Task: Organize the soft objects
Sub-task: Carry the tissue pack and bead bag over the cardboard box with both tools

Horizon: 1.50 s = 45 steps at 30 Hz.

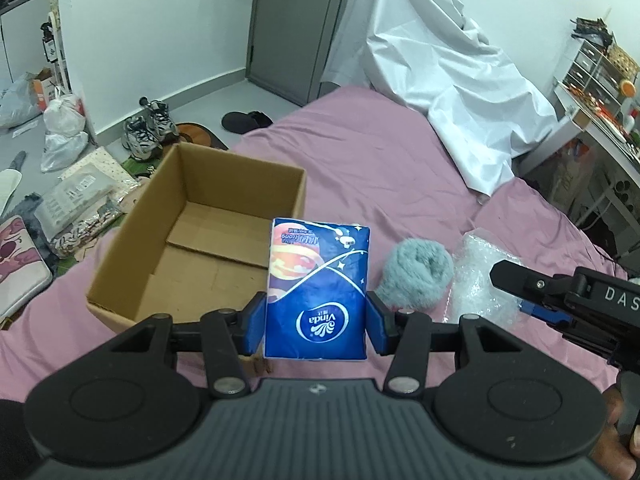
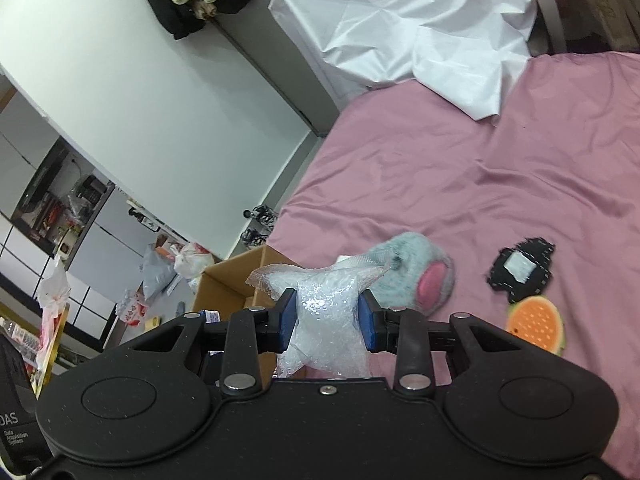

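My left gripper (image 1: 316,320) is shut on a blue tissue pack (image 1: 318,288), held upright above the pink bed sheet (image 1: 380,168). Just behind it, to the left, an open cardboard box (image 1: 200,236) with nothing inside rests on the bed. My right gripper (image 2: 327,320) is shut on a crumpled piece of bubble wrap (image 2: 324,312), lifted off the sheet (image 2: 460,168). The same bubble wrap (image 1: 476,276) and the right gripper's body (image 1: 568,300) show at the right of the left wrist view. A fluffy grey-blue plush (image 1: 416,272) (image 2: 412,272) with a pink patch lies on the bed between them.
A black patch with a white square (image 2: 520,268) and an orange round pad (image 2: 536,324) lie on the sheet at right. A white cloth (image 1: 452,80) is heaped at the bed's far end. Shoes (image 1: 148,128), bags and packages litter the floor to the left.
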### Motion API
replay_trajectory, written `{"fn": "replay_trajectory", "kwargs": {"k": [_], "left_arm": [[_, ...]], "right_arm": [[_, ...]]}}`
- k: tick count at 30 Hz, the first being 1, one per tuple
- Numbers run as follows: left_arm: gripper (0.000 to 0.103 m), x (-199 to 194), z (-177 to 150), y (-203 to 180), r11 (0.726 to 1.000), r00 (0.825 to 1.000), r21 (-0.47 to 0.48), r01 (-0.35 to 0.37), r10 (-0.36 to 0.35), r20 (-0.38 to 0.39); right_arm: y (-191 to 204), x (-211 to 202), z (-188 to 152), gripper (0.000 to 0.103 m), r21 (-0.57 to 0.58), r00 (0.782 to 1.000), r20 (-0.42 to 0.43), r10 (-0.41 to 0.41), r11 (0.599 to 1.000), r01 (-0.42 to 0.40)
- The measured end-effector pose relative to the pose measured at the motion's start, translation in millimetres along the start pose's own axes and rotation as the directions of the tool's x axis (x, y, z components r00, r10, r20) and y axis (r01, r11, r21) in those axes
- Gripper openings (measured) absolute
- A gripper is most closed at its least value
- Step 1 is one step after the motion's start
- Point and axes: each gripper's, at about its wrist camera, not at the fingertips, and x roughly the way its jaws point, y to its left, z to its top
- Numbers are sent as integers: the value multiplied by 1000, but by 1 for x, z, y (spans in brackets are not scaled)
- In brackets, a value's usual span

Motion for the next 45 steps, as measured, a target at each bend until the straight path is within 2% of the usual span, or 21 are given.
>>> {"fn": "replay_trajectory", "kwargs": {"k": [19,32,45], "left_arm": [[50,16,32,54,997,999,-74,-37,40,31],[50,58,51,94,994,1000,-105,-22,20,-15],[50,94,67,104,995,999,-96,-8,3,-47]], "right_arm": [[36,42,10,32,-58,998,-37,44,997,-46],[65,83,17,32,-95,997,-61,43,994,-49],[79,109,19,33,-94,996,-69,48,994,-54]]}}
